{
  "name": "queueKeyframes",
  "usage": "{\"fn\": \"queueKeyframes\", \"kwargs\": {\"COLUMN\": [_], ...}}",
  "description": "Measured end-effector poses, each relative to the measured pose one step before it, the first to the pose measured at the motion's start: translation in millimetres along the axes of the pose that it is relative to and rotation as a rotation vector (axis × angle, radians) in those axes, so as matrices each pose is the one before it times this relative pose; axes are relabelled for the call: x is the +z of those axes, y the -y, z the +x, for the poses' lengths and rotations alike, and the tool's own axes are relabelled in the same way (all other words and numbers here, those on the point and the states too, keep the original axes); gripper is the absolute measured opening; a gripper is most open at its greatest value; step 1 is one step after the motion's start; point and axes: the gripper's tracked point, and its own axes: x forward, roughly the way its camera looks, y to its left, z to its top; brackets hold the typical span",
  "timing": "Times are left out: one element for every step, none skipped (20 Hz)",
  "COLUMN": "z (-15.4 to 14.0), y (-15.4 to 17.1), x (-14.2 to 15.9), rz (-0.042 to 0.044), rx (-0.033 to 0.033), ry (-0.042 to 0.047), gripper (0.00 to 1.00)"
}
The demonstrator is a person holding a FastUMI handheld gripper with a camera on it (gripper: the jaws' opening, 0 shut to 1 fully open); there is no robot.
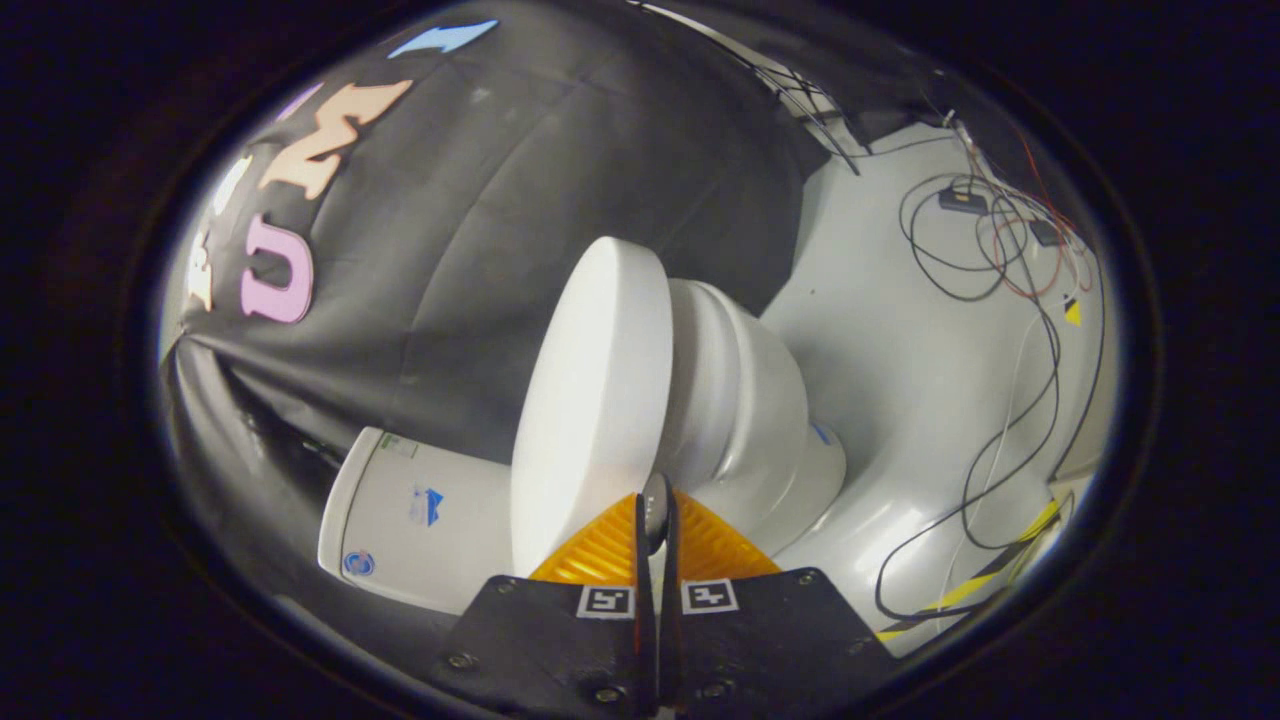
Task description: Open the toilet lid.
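Note:
A white toilet stands just ahead of the fingers, seen tipped on its side in this view. Its broad oval lid (590,390) lies close against the seat and bowl (760,420), with a thin shadow line between them. The cistern (410,510) sits behind the lid, against the black cloth wall. My gripper (655,515) is at the lid's front rim. The two fingers are drawn almost together, with the thin edge of the lid pinched between their pads (600,550).
Pale floor (900,380) spreads beyond the bowl. Loose black and red cables (1000,250) with small boxes trail across it, and a yellow-and-black tape strip (1000,570) runs near the toilet's base. The black cloth wall (500,230) hangs close behind the cistern.

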Motion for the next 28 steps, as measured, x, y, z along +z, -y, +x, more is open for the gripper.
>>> {"fn": "queueKeyframes", "kwargs": {"z": [-1.85,-1.53,-1.47,-4.43,-0.90,-2.57,-0.62,-4.96,-2.88,-0.35,-1.74,-3.05,-1.87,-2.33,-1.92,-1.61,-1.46,-4.01,-2.08,0.07,-0.33,0.16,0.86,0.06,-0.51,-1.53,-0.75,-1.76], "y": [-5.87,-6.58,-6.04,-8.28,-6.31,-6.41,-4.57,-9.93,-3.27,-3.08,-4.80,-6.77,-7.85,-8.74,-7.40,-5.27,-4.97,-3.55,-2.69,-1.33,-3.90,-9.68,-4.60,-3.87,-4.55,-2.33,-3.60,-3.86], "x": [2.36,2.32,3.38,1.89,2.73,1.95,1.38,2.43,1.23,4.04,2.83,0.86,2.70,1.93,2.71,3.97,3.81,2.42,2.09,0.04,1.27,0.67,1.33,1.06,1.25,2.54,2.30,1.35], "rz": [-0.04255,-0.04693,-0.04570,-0.02910,-0.02248,-0.01159,-0.00872,0.00549,-0.01301,-0.02143,-0.02126,-0.01701,-0.01626,-0.01791,-0.02879,-0.03781,-0.04381,-0.04527,-0.03963,-0.02973,-0.01935,-0.00431,0.01374,0.01605,0.01333,0.00676,-0.00249,-0.01112], "rx": [0.00206,0.00685,0.00429,0.01299,0.00900,0.00791,-0.00689,0.00442,0.00229,0.00452,0.00683,0.00831,0.00860,0.00823,0.00453,-0.00153,-0.00934,-0.01472,-0.02154,-0.02019,-0.01238,-0.00345,0.00318,0.00912,0.01180,0.01136,0.00878,0.00301], "ry": [0.00836,0.00770,0.00965,0.01027,0.00945,0.00972,0.00955,0.01550,0.00651,0.00785,0.00305,0.00526,0.00572,0.00743,0.00632,0.00649,0.00556,0.00729,0.00548,0.00457,0.00375,0.00540,0.00245,0.00513,-0.00053,0.00524,0.00001,0.00441], "gripper": [0.03,0.03,0.03,0.03,0.03,0.03,0.03,0.03,0.02,0.02,0.02,0.02,0.02,0.02,0.02,0.02,0.03,0.03,0.04,0.05,0.05,0.05,0.05,0.05,0.05,0.05,0.05,0.05]}}
